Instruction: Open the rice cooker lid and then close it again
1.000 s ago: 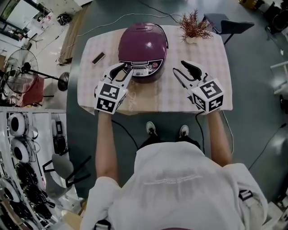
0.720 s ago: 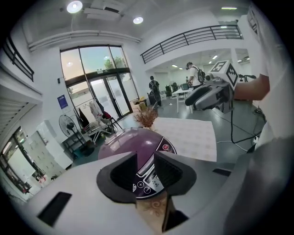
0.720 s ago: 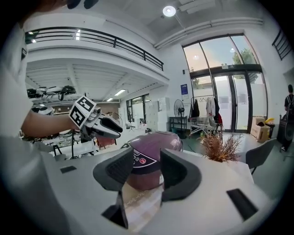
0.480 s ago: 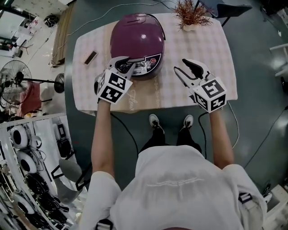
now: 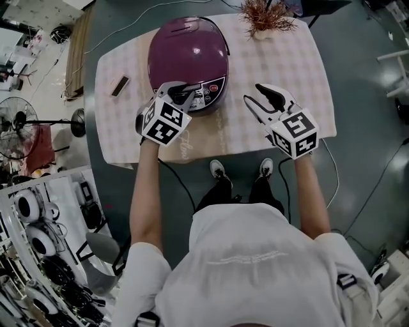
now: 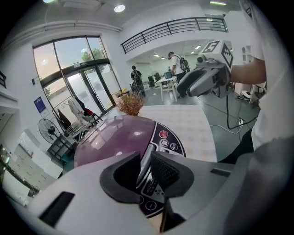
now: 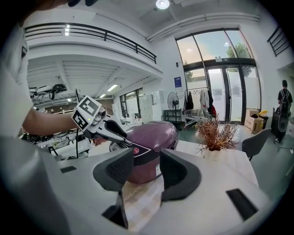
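Head view: left tongs (image 5: 185, 91) lowered, closing around latch (image 6: 143, 169).

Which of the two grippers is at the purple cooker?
The left gripper: its jaws are closing with the rice cooker's front latch between them; the right gripper hangs open over bare tablecloth.

Counted one purple rice cooker (image 5: 187, 54), one checked table (image 5: 281, 64), one potted dried plant (image 5: 265, 16), one small dark block (image 5: 119, 86), one standing fan (image 5: 17, 121), one chair (image 7: 255, 140) and two shoes (image 5: 218, 170). Tallied two grippers too: left gripper (image 5: 182, 91), jaws closing with the cooker's front latch between them, and right gripper (image 5: 254, 96).
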Available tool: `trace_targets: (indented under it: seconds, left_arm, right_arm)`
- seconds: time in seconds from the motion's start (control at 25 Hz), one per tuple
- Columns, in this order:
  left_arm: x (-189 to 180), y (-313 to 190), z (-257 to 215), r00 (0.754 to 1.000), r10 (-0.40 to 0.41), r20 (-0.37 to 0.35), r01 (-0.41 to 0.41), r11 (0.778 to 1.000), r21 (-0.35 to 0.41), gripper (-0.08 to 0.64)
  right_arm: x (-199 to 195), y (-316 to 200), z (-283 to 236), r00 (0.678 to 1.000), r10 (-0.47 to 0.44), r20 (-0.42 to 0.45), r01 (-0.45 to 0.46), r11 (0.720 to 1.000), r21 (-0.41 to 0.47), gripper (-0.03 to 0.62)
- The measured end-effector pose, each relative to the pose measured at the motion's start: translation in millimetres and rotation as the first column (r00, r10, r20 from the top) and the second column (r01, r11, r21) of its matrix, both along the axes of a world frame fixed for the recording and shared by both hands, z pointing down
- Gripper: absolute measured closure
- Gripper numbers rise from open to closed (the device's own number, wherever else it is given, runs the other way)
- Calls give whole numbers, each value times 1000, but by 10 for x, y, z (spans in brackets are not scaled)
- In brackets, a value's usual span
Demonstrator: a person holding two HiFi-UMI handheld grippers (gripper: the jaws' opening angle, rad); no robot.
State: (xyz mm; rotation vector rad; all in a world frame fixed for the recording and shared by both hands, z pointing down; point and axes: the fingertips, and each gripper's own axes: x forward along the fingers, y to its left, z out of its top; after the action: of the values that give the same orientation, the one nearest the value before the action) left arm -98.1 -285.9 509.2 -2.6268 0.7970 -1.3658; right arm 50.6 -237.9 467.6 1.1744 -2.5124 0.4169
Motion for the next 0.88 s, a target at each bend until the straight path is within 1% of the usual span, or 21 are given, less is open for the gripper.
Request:
trace_targets:
  seconds: [0.16, 0.24, 0.44, 0.68, 0.76, 0.88]
  left_arm:
    - [-20, -6, 29, 1000, 8, 5, -8, 1000, -15, 479]
    - [-21, 12, 48, 1000, 16, 12, -16, 1000, -19, 496]
    - [-18, 34, 40, 999, 21, 25, -21, 1000, -4, 503]
    - [-19, 10, 75, 999, -11, 38, 12, 1000, -6, 505]
    - [-10, 2, 90, 998, -15, 61, 15, 1000, -2, 506]
    - [0, 8, 103, 994, -8, 105, 5, 1000, 29, 509]
  right_arm:
    - [-41, -4, 27, 1000, 0, 16, 1, 1000, -13, 396]
    - [-58, -3, 46, 1000, -2, 21, 2, 1000, -20, 394]
    - [-58, 21, 74, 1000, -7, 19, 8, 1000, -31, 393]
    - [-54, 36, 108, 999, -19, 27, 20, 999, -37, 388]
    - [-47, 54, 127, 999, -21, 28, 22, 999, -41, 388]
    - [-41, 93, 131, 999, -23, 31, 24, 999, -44, 385]
